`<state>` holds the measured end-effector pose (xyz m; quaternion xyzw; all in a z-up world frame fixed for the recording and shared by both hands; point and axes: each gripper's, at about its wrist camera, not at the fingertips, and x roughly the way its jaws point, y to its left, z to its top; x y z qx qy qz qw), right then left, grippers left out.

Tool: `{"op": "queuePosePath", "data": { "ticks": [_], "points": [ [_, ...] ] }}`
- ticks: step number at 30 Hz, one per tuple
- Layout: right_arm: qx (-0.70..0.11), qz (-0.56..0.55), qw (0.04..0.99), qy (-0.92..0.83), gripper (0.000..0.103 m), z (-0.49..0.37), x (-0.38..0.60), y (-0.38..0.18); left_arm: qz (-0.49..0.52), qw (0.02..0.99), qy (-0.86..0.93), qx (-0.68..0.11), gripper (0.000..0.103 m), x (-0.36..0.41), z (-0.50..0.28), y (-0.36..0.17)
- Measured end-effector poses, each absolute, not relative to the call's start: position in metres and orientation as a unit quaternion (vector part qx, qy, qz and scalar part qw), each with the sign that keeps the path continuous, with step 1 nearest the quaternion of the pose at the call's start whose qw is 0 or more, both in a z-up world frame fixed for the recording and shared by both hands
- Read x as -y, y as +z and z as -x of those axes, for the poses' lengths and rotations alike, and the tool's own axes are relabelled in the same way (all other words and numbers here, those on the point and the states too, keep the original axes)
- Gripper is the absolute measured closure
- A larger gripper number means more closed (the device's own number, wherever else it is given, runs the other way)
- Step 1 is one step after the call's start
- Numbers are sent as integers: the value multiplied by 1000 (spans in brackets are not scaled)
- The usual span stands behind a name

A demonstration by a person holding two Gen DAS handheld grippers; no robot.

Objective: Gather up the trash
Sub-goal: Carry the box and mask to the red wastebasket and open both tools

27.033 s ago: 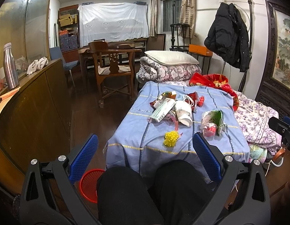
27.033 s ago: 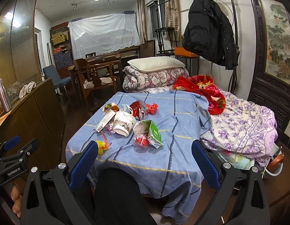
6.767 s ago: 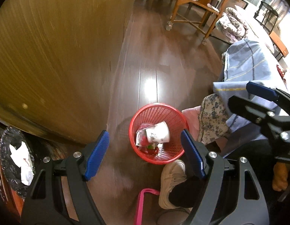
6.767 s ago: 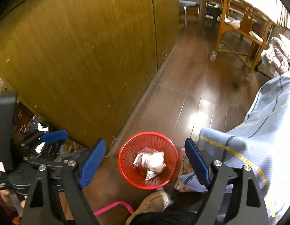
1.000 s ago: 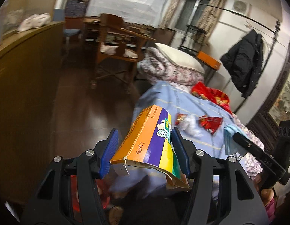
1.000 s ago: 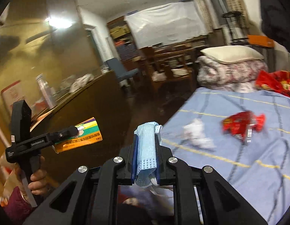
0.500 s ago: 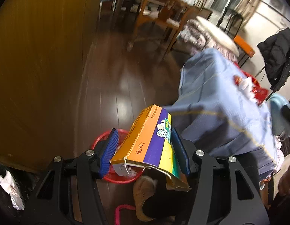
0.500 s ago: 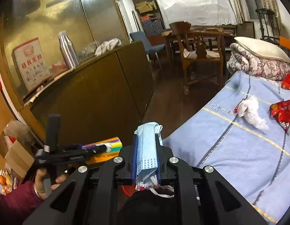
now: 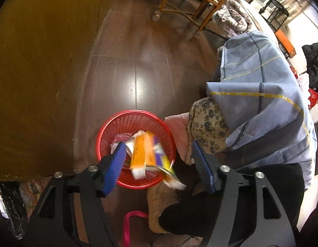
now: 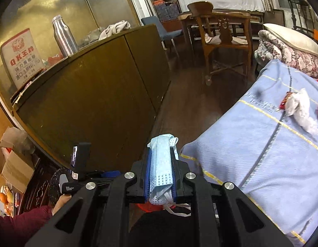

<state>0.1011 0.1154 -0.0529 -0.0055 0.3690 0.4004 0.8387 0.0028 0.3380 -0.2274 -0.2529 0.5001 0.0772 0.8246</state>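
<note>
One red basket stands on the dark wood floor, w/ the bed's blue cover hanging just beside it and a tall wood cabinet on the other side. One orange-purple-yellow carton, blurred, is over the basket mouth, apart from both blue pads of the left hand-held gripper; its long axis runs from the basket's middle toward the near rim, white end flap nearest the camera. Left jaws have just been opening and stand wide, nothing pressed betw. them. Inside the basket: clear wrapper and pale bits, count unclear. One tan shoe sits just by the basket's near rim.

Right hand-held gripper is nearly closed, clamped on one folded light-blue face mask, long axis along the fingers, top end poking past the tips, ear loops dangling below. On the blue cover, well apart from the basket: one crumpled white tissue, two red wrappers partly seen.
</note>
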Motion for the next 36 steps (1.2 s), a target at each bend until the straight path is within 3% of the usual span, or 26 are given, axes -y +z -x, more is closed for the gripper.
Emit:
{"op": "queuePosePath", "data": {
  "ticks": [7, 18, 22, 26, 36],
  "points": [
    [-398, 19, 810, 431, 86, -106, -154, -64, 218, 830, 108, -501, 25, -340, 20, -214],
    [-479, 95, 750, 447, 85, -111, -247, -113, 201, 817, 141, -521, 24, -349, 79, -215],
    [-494, 123, 742, 436, 79, -114, -271, -122, 208, 817, 142, -518, 24, -353, 81, -215],
    [-477, 124, 755, 431, 50, -115, -276, -118, 210, 818, 138, -517, 24, -351, 80, -214],
    [-464, 100, 761, 441, 49, -116, -262, -120, 198, 825, 137, -511, 24, -342, 76, -206]
  ]
}}
